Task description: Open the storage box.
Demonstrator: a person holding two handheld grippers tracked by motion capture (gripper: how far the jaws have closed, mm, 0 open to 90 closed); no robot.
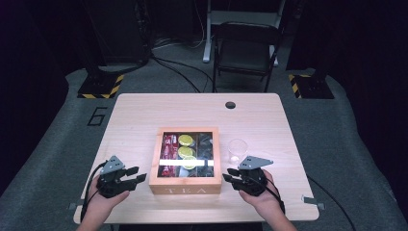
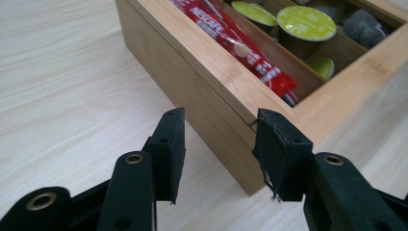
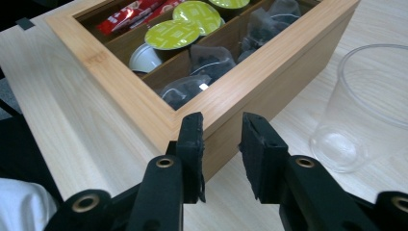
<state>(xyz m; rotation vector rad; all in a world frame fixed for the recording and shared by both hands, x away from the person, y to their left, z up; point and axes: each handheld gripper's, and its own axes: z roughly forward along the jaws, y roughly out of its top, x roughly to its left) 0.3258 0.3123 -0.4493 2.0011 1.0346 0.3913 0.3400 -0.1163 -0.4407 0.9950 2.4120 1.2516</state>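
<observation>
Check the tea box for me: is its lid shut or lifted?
Shut. The glass-paned lid of the tea box lies flat and flush on the walls, a glare stripe crossing its pane in the high view; sachets and capsules show through it.

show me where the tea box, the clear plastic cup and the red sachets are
tea box [image 1: 185,189], high view, front wall.
clear plastic cup [image 3: 365,101], right gripper view, side wall.
red sachets [image 2: 231,41], left gripper view, middle.

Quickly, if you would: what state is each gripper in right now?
Left gripper: open, holding nothing, jaws near a corner of the tea box.
Right gripper: open, holding nothing, jaws at the box's other near corner.
</observation>
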